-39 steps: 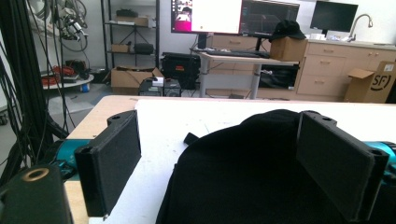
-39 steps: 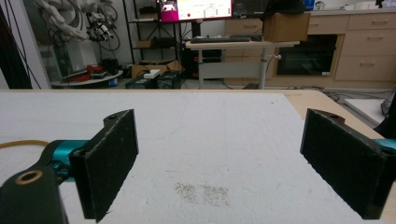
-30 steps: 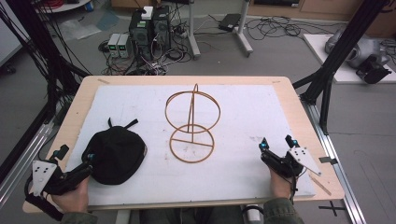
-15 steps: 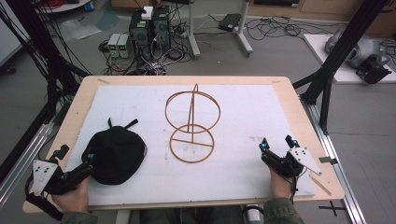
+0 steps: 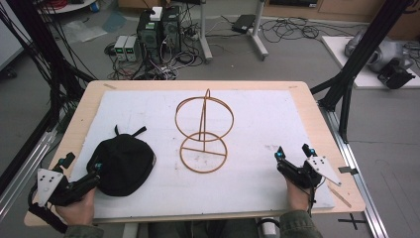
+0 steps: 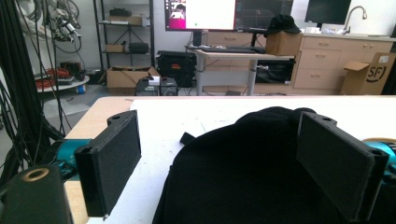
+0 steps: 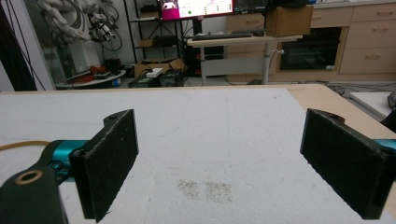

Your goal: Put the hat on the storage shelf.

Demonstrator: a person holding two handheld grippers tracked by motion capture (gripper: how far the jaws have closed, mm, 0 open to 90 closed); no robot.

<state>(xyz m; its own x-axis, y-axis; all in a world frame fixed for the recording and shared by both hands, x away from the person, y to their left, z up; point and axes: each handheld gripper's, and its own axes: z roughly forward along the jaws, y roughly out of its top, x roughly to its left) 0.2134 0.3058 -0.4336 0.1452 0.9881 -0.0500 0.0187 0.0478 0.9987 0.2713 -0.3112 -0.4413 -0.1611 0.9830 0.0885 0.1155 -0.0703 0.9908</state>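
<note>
The tabletop (image 5: 277,106) carries a white sheet, and everything here is placed relative to the wire stand (image 5: 203,133) at its middle — two gold rings joined by an upright rod, one ring flat on the sheet as a base, the other tilted above it. The stand rises straight up, its long axis vertical, probably so that a cap can sit on the upper ring.

The black cap (image 5: 123,165) lies left of the stand and nearer the person, well apart from it. It rests dome-up; its strap ends point away from the person toward the far edge, so its long axis seems to run near to far, though the brim is hard to make out.

The left tongs (image 5: 95,172) sit at the cap's near-left edge, jaws wide apart with the cap (image 6: 261,168) between them but not clamped — likely lined up for a grasp. The right tongs (image 5: 291,153) rest right of the stand, wide open over bare sheet, holding nothing, apparently waiting.
</note>
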